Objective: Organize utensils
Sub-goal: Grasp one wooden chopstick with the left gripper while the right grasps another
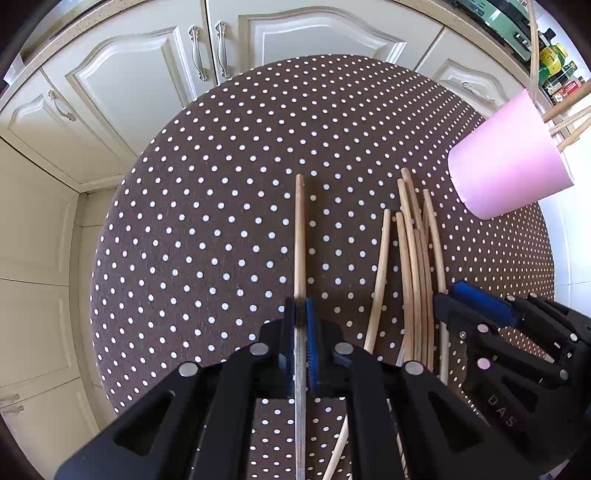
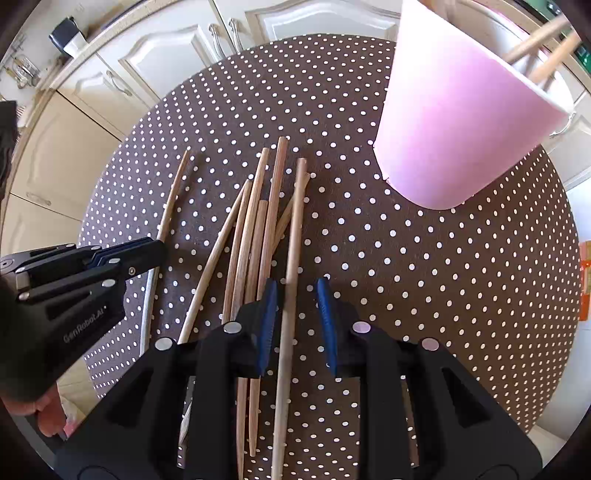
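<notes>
Two grippers work low in frame: the left gripper (image 1: 300,317) pinches one chopstick (image 1: 299,229) at centre, while the right gripper (image 2: 295,299) straddles another stick (image 2: 295,229), jaws apart. Loose chopsticks (image 2: 251,236) lie centre-left (overlapping); pink cup (image 2: 454,122) stands upper right on the dotted table (image 2: 443,277).

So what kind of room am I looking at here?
Most likely a home kitchen. Cream cabinet doors with metal handles run under a countertop, bottles crowd a shelf, and wooden sticks lie on a round dotted table beside a pink cup.
</notes>
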Demonstrator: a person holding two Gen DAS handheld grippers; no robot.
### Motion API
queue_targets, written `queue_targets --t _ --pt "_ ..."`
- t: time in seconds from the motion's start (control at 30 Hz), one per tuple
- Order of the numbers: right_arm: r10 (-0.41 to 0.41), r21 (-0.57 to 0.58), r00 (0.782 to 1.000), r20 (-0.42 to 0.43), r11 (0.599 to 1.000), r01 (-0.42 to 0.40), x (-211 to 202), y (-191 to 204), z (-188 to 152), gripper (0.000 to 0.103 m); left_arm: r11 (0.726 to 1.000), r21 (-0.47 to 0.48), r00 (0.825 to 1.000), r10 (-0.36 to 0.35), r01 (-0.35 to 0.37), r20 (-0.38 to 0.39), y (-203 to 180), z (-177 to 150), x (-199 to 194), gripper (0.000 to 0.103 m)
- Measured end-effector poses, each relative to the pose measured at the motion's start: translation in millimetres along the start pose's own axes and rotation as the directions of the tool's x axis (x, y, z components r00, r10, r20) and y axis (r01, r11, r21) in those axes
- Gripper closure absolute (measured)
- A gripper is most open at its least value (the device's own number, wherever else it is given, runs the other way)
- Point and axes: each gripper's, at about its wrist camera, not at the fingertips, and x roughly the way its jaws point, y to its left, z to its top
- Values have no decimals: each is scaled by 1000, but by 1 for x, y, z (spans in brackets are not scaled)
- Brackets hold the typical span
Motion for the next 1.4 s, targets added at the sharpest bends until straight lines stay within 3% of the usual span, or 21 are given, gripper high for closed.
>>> queue_targets --t 0.13,0.23,0.37,0.7,1.07,1.3,1.4 --pt "-52 -35 998 -23 998 51 8 12 13 95 1000 -3 1000 0 0 20 -3 -9 -2 97" --pt "-23 -34 999 -28 999 22 10 10 16 97 1000 14 999 10 -11 39 -5 -14 -4 97" --pt "46 12 999 -29 999 -46 7 -15 8 97 998 1 997 -57 57 49 -3 -24 -12 98" --pt "133 64 985 108 988 -141 -39 -29 -19 97 981 113 969 -178 161 172 -25 -48 -68 98" --pt "141 148 958 251 972 -182 -108 -52 -66 97 935 269 936 -289 230 202 -64 -76 -108 98" --pt "118 181 931 347 965 -190 -154 -63 -80 97 903 344 894 -358 257 270 -86 -68 -139 98" --pt "106 184 913 394 964 -191 -176 -74 -83 97 892 344 859 -404 294 315 -92 -61 -153 98"
